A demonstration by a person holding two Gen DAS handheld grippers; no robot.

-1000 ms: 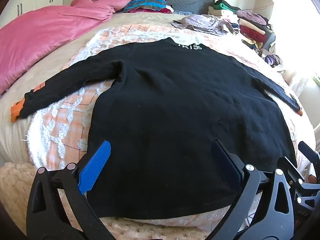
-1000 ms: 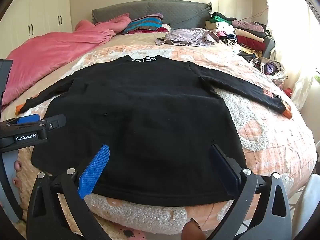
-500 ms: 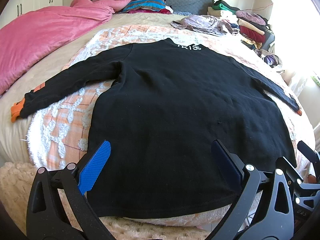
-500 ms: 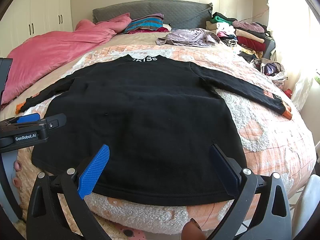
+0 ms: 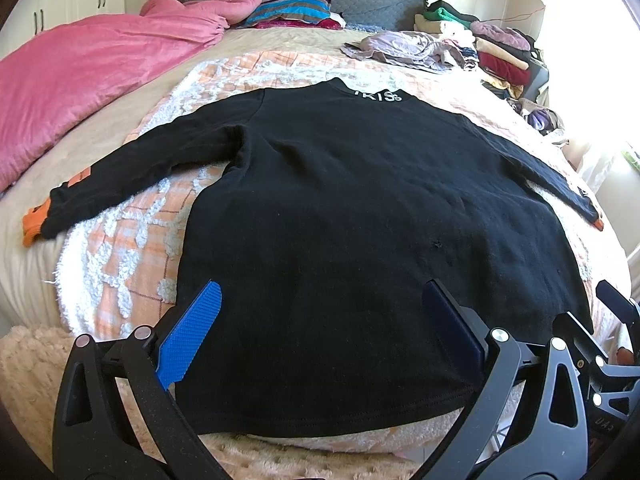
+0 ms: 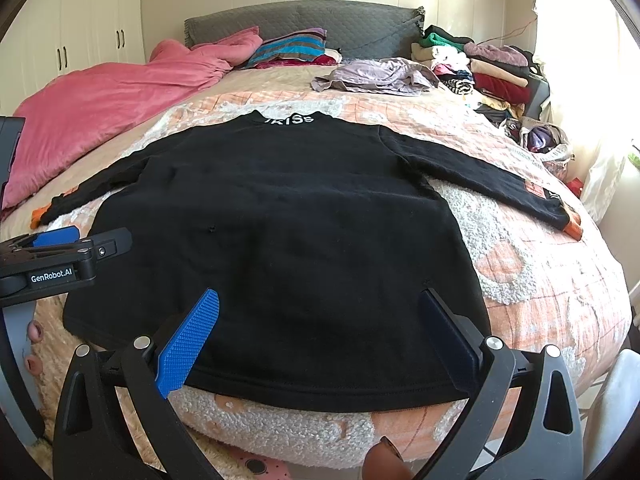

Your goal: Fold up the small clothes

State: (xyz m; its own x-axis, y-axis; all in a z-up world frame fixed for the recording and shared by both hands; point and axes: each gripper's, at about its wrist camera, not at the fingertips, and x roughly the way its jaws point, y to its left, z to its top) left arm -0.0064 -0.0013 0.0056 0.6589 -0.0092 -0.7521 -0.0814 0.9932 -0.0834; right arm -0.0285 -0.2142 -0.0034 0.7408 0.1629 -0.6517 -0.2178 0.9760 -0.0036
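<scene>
Sweatshirt (image 5: 360, 216), black w/ long sleeves, lies flat and face-down on the bed, collar away from me w/ white lettering on the neckband (image 5: 378, 96), hem nearest me at the bed's edge. Knit looks soft and matte; orange cuffs (image 5: 34, 222) at both sleeve ends, sleeves spread out to either side. Under it: a peach blanket (image 6: 532, 264) w/ tufted white fleecy patches.

My left tongs (image 5: 324, 332) are spread wide, nothing between them, hovering over the hem; inner pads blue w/ a ribbed grid texture (image 5: 192, 338). My right tongs (image 6: 320, 334) are spread wide too, empty, over the hem's right part.

Pink quilt (image 5: 88, 68) bunched on the bed's left side, striped pillow (image 6: 290, 48) by the grey quilted headboard (image 6: 352, 28), crumpled lilac garment (image 6: 376, 74) near it, stack of folded clothes (image 6: 488, 68) at the far right.
</scene>
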